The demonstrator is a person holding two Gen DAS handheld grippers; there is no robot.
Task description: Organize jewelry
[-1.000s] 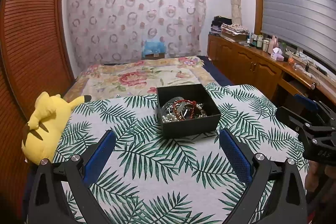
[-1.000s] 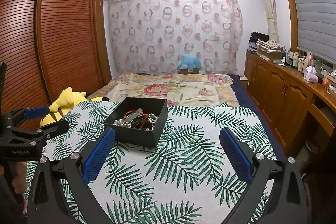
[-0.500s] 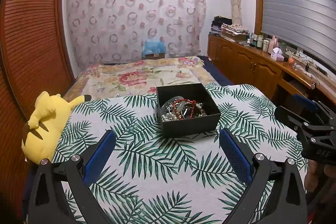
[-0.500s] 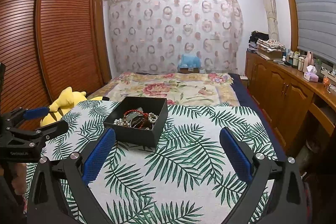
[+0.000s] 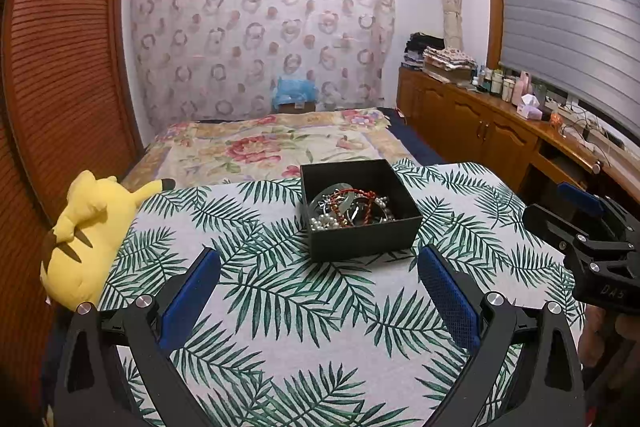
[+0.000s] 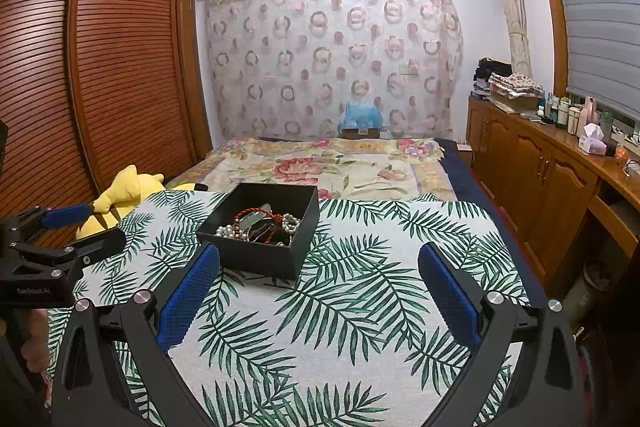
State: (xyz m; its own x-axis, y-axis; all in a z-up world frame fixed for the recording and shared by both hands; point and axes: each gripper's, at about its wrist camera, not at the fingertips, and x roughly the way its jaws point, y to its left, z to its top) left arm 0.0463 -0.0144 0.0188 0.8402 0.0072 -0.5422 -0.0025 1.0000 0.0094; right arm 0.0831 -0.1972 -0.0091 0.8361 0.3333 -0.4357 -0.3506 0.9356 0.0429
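A black open box sits on the palm-leaf tablecloth. Inside it lies a tangle of jewelry: white pearls, a red cord, a pale green bangle. My left gripper is open, a short way in front of the box, with nothing between its blue pads. My right gripper is also open and empty, in front of the box and to its right. Both hover over the cloth.
A yellow plush toy lies at the table's left edge. Behind the table is a bed with a floral cover. Wooden cabinets with bottles run along the right wall; a slatted wardrobe stands left.
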